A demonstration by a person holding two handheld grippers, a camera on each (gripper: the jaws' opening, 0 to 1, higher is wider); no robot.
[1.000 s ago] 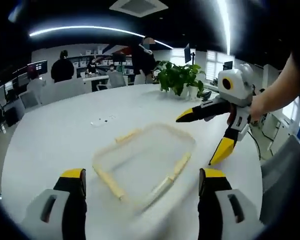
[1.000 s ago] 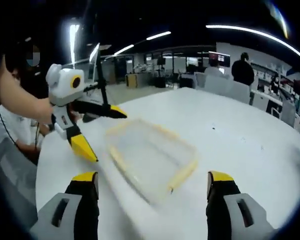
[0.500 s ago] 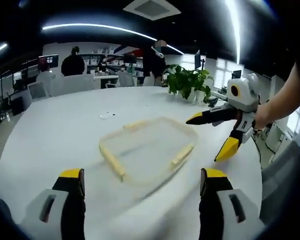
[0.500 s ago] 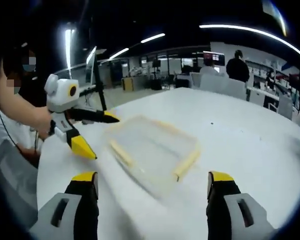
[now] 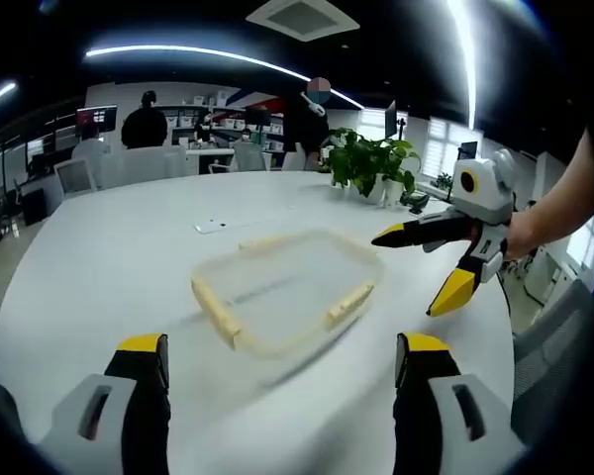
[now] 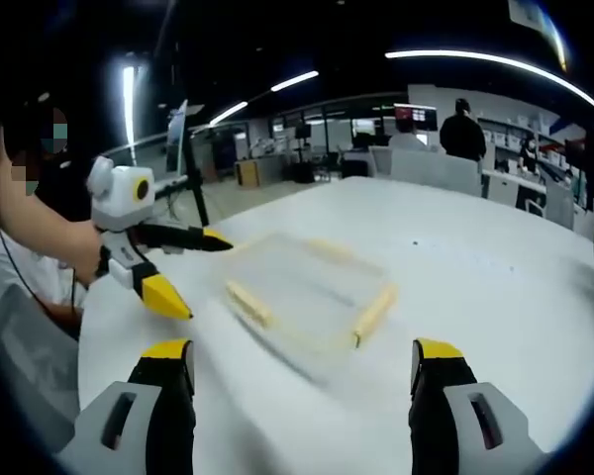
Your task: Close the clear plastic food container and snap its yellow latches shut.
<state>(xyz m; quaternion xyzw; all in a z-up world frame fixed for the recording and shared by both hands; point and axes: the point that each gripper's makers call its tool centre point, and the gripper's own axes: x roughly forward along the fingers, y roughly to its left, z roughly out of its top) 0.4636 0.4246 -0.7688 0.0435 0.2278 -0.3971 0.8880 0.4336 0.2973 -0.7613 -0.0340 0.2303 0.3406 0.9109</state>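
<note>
Both claws have backed off the clear, yellow-latched container [image 5: 282,292].

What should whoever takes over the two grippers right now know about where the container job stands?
Left gripper: open, holding nothing, apart from the container.
Right gripper: open, holding nothing, hovering off the container's side.
Clear plastic food container: flat on the white round table, lid resting on top, between the two grippers.
Yellow latches: along its edges; too blurred to tell whether any is snapped.
Done: lid appears to be on.
Left: check each latch and press it shut.
</note>
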